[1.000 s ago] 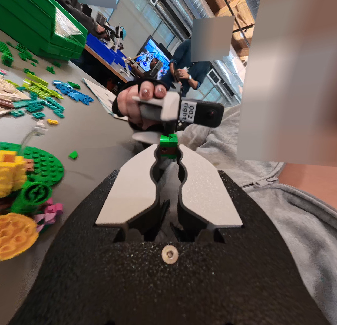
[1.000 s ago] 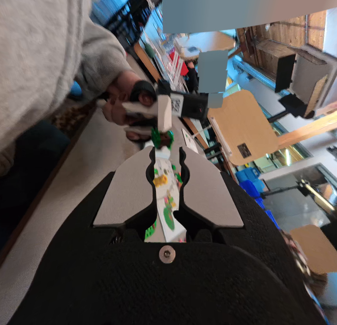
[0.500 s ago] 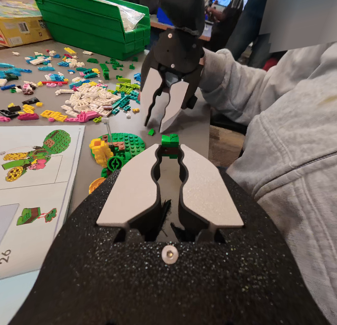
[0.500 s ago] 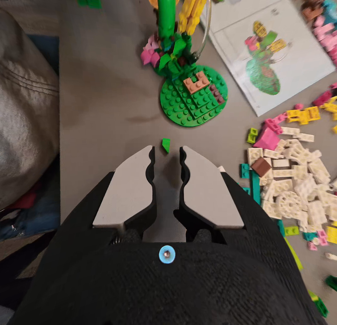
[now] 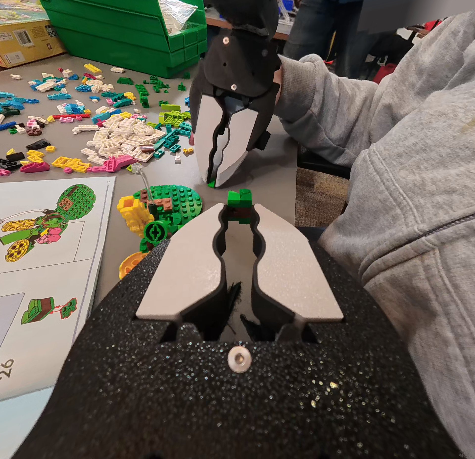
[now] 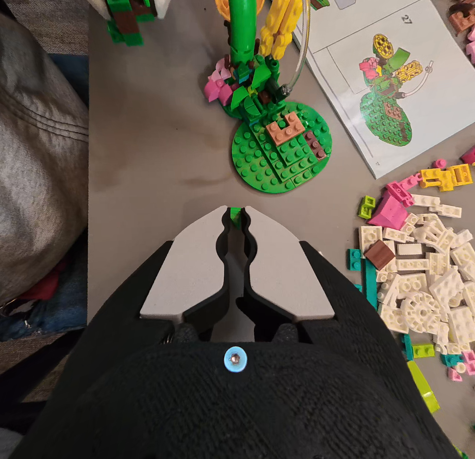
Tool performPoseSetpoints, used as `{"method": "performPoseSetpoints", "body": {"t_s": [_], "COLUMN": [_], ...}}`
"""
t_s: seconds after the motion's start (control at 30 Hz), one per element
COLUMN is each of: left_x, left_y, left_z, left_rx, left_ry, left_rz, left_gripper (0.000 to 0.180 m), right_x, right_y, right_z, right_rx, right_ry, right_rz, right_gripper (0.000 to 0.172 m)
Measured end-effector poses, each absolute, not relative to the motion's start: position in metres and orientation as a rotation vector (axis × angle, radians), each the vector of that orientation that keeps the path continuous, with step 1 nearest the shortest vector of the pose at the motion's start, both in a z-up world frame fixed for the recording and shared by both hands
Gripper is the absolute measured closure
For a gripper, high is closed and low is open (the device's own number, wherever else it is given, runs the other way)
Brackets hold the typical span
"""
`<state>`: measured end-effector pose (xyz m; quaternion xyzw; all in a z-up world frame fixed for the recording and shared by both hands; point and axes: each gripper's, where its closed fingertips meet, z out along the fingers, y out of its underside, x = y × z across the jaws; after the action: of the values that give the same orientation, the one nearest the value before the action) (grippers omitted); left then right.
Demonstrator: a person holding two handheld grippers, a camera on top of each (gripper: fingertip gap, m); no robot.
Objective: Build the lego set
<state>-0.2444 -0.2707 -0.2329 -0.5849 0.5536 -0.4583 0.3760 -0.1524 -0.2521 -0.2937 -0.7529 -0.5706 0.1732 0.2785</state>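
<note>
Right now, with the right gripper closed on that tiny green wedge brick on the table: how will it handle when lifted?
The green wedge brick looks like hard plastic, so probably stiff and very light. Its sloped, glossy faces could let it slip or twist out of the right gripper. It is small and pinched only at the fingertips, so likely easy to drop.

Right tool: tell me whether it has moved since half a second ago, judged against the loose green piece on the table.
Yes. The right tool has advanced onto the small green piece, which lay just ahead of its tips before and now sits gripped between them.
</note>
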Motion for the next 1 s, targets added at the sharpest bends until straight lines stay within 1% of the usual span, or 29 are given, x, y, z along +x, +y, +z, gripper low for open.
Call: {"method": "performPoseSetpoints", "body": {"t_s": [0.1,0.27,0.4,0.63,1.0], "left_x": [-0.24,-0.226,-0.219,-0.219,-0.219], "left_y": [-0.269,-0.277,-0.283,-0.285,-0.284], "left_z": [-0.234,-0.236,-0.236,-0.229,-0.225], "left_rx": [-1.511,-1.496,-1.462,-1.44,-1.412], "left_ry": [1.4,1.397,1.427,1.394,1.365], "left_rz": [-1.149,-1.143,-1.103,-1.126,-1.109], "left_gripper": [0.164,0.164,0.164,0.164,0.164], "right_x": [-0.162,-0.192,-0.207,-0.214,-0.214], "right_y": [-0.254,-0.271,-0.288,-0.295,-0.295], "right_z": [-0.277,-0.227,-0.209,-0.213,-0.211], "right_rx": [-1.93,-1.661,-1.574,-1.585,-1.612], "right_ry": [-1.498,-1.447,-1.506,-1.656,-1.744], "right_rz": [0.538,0.746,0.841,0.768,0.714], "right_gripper": [0.166,0.166,0.166,0.166,0.166]}}
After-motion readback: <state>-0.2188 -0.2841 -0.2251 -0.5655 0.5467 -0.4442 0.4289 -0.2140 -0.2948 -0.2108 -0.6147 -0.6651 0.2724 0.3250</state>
